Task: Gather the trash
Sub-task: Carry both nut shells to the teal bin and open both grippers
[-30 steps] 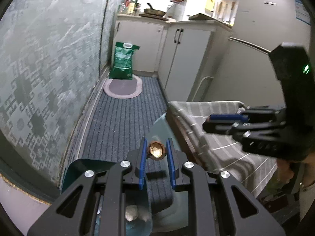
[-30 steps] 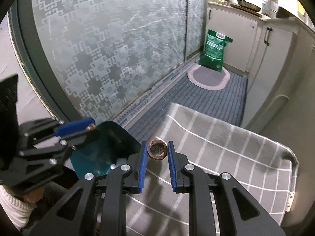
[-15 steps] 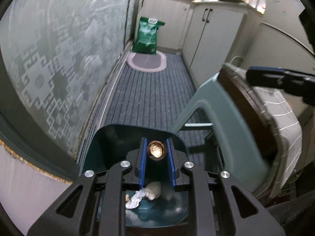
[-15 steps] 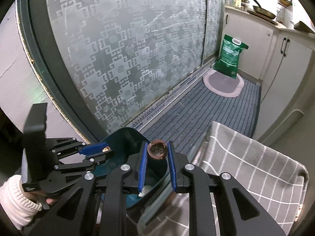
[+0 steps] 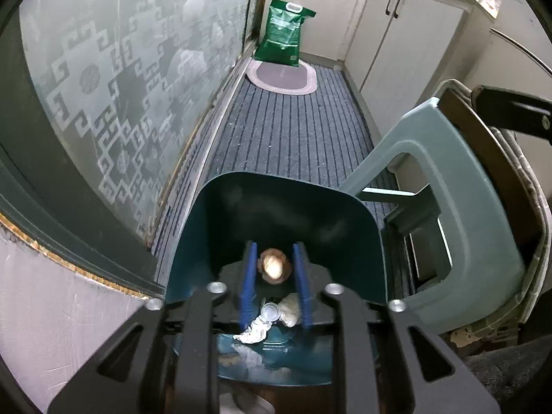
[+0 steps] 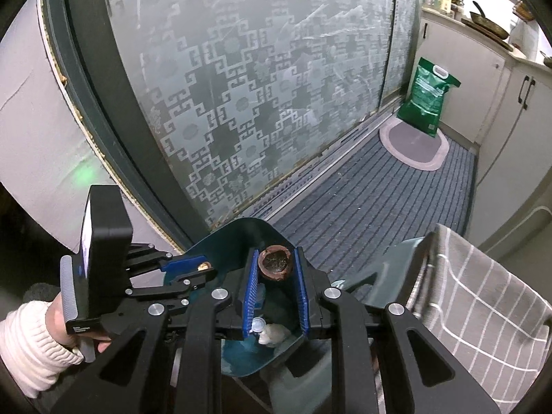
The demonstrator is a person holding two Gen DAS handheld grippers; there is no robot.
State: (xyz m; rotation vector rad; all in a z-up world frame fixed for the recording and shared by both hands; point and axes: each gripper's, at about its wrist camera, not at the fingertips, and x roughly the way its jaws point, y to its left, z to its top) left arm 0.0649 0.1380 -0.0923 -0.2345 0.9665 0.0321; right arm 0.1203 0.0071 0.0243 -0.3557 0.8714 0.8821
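Note:
My left gripper [image 5: 274, 258] is shut on a brown nut shell piece [image 5: 274, 268] and holds it over the open dark teal trash bin [image 5: 276, 203]. Crumpled white paper [image 5: 255, 329] and a small plastic cap [image 5: 269, 311] lie in the bin's bottom. My right gripper [image 6: 276, 258] is shut on a round brown shell half [image 6: 276, 263], also above the bin [image 6: 248, 238]. The left gripper shows in the right wrist view [image 6: 193, 266], just left of the right one, with its shell piece [image 6: 204, 266] at the tips.
A grey-green plastic stool [image 5: 459, 214] stands right of the bin, with a striped cloth [image 6: 483, 296] on a seat beside it. Frosted patterned glass door [image 6: 258, 86] on the left. A green sack [image 5: 284, 32] and oval mat [image 5: 281, 77] lie far down the striped carpet.
Both grippers moved left, from over the striped cloth to above the bin, and came lower toward its opening. Each still holds its shell piece.

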